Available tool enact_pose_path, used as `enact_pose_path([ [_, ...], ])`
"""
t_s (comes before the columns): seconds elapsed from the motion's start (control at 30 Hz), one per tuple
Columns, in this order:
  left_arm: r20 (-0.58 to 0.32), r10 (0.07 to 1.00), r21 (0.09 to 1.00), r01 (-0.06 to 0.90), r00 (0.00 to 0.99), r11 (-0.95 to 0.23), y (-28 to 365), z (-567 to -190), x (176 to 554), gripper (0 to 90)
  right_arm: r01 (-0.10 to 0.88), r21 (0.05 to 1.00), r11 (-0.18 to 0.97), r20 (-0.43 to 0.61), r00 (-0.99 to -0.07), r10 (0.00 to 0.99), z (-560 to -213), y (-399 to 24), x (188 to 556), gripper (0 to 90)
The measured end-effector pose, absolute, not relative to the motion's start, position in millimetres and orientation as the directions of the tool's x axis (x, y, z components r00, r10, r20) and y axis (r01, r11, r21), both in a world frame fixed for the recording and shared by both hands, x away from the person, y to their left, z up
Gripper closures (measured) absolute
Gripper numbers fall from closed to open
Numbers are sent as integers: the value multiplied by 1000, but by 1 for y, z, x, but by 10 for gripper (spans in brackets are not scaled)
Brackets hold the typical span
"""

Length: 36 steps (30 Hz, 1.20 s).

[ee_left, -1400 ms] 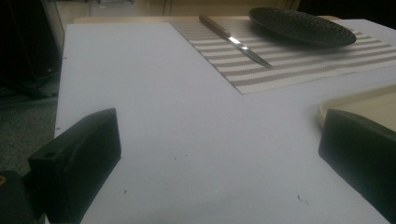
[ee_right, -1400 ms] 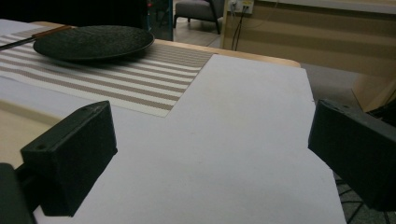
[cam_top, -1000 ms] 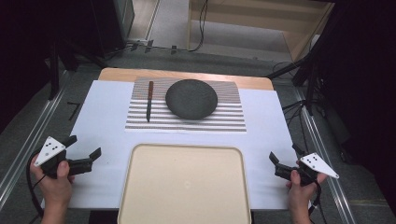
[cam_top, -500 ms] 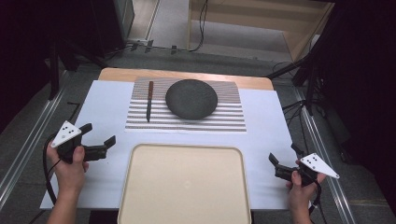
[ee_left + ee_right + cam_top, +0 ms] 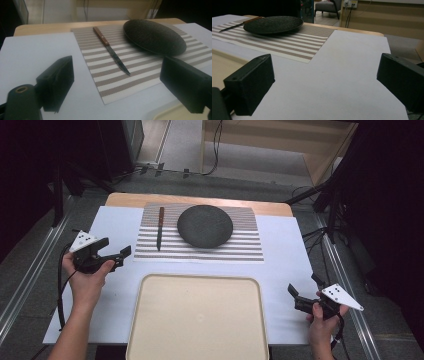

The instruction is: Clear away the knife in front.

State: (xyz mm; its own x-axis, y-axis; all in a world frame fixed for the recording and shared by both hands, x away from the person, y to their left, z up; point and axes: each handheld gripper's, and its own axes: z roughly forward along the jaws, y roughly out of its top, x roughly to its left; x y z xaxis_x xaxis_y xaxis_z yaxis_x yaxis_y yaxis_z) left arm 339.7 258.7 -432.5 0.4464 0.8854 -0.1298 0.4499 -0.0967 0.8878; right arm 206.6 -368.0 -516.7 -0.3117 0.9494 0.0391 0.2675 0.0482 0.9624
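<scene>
A: High view first. What lies on the table (image 5: 120,199)?

B: A white sheet (image 5: 285,250) covers most of it. On the far half sits a striped mat (image 5: 245,245), with a dark round plate (image 5: 205,225) on its middle and a knife (image 5: 160,227) to the plate's left, handle away from the person, blade toward them. A beige tray (image 5: 197,320) lies at the near edge, in the centre.

A: And the grippers?

B: The left gripper (image 5: 120,256) is held above the sheet, just off the mat's near left corner, jaws spread wide and holding nothing. The right gripper (image 5: 302,287) is low at the sheet's right edge, beside the tray, jaws also apart and empty. They are well apart from each other.

A: Left gripper view?

B: Both black jaws stand wide at the bottom corners. Between them runs the mat (image 5: 140,75), with the knife (image 5: 110,48) lying on it, tip nearest the camera, wooden handle farther off. The plate (image 5: 153,37) sits to its right.

A: Right gripper view?

B: Jaws wide again, with bare sheet (image 5: 342,72) between them. The mat (image 5: 287,43) is up left, carrying the plate (image 5: 273,24), and the knife (image 5: 239,25) is beyond it. A strip of tray (image 5: 222,66) shows at the left edge.
</scene>
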Motion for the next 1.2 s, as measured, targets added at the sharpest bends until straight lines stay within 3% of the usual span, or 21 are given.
enact_pose_path([
  [0.4,-166,892,865,497,421,-73,246,-429,373,190,271,961,59,31,-317,948,-517,-366,208,2],
  [1.2,-113,898,810,563,425,-165,199,-432,434,354,275,960,60,33,-324,946,-517,-366,209,3],
])
